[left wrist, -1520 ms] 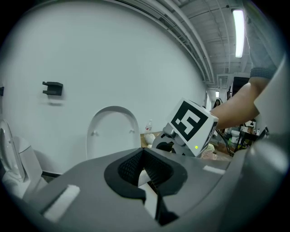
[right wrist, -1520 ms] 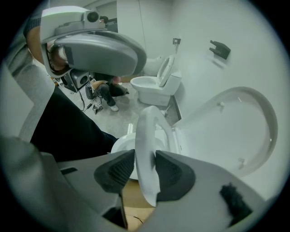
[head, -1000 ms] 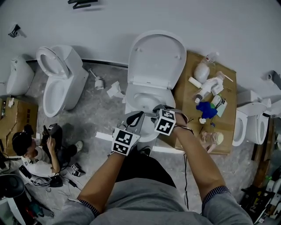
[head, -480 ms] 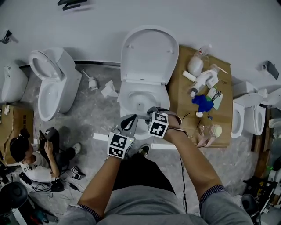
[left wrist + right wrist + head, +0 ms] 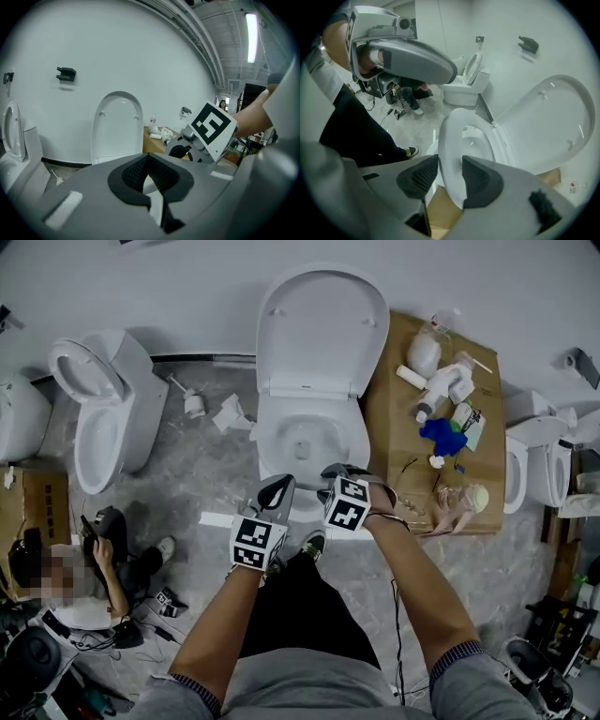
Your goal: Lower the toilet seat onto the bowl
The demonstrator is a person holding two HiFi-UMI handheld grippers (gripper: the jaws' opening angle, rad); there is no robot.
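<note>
The white toilet (image 5: 272,442) stands in the middle with its lid (image 5: 323,320) upright against the wall. Its seat ring (image 5: 449,136) lies low over the bowl. My right gripper (image 5: 449,171) grips the seat's front rim, one dark pad on each side of it. In the head view that gripper (image 5: 330,474) is at the bowl's front edge. My left gripper (image 5: 277,491) hovers just left of it, before the bowl, its fingertips together and nothing held. The left gripper (image 5: 149,161) faces the upright lid (image 5: 117,126).
A second toilet (image 5: 103,409) stands to the left and a third (image 5: 530,474) at the far right. A cardboard sheet (image 5: 394,427) right of the bowl carries bottles and a blue cloth (image 5: 442,437). A person (image 5: 84,577) sits on the floor at lower left. Loose white parts (image 5: 230,413) lie left of the bowl.
The head view has shifted a little. Both grippers stay at the front of the bowl, with the right one still on the seat's rim.
</note>
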